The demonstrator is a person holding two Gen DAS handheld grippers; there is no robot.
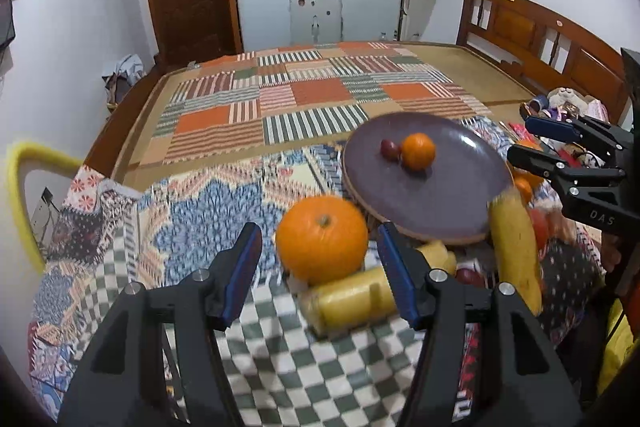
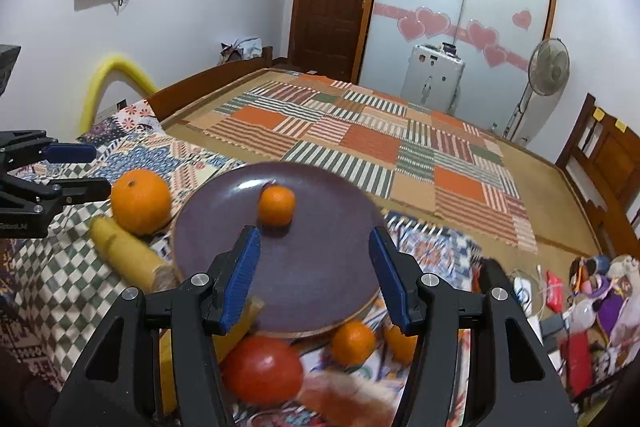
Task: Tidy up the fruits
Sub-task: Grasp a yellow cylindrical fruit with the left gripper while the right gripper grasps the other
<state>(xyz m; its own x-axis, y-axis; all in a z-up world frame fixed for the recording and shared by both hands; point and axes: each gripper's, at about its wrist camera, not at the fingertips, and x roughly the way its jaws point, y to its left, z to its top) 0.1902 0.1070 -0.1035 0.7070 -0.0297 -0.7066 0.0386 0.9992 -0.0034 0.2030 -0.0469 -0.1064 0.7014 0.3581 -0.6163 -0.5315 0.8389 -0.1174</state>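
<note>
A purple plate (image 1: 440,195) lies on the patterned cloth and holds a small tangerine (image 1: 418,151) and a small dark red fruit (image 1: 390,149). My left gripper (image 1: 320,255) is open, its jaws on either side of a large orange (image 1: 322,239) but apart from it. Yellow bananas (image 1: 352,301) lie just in front and at the right (image 1: 516,251). My right gripper (image 2: 314,267) is open and empty above the plate's (image 2: 320,279) near edge. Below it lie a red tomato-like fruit (image 2: 262,369) and two small tangerines (image 2: 354,343).
The cloth covers a table edge beside a large bed with a patchwork mat (image 1: 304,99). A heap of small items (image 2: 592,291) lies at the right. A yellow foam-padded chair back (image 1: 20,195) stands at the left. The wooden headboard (image 1: 540,39) is at far right.
</note>
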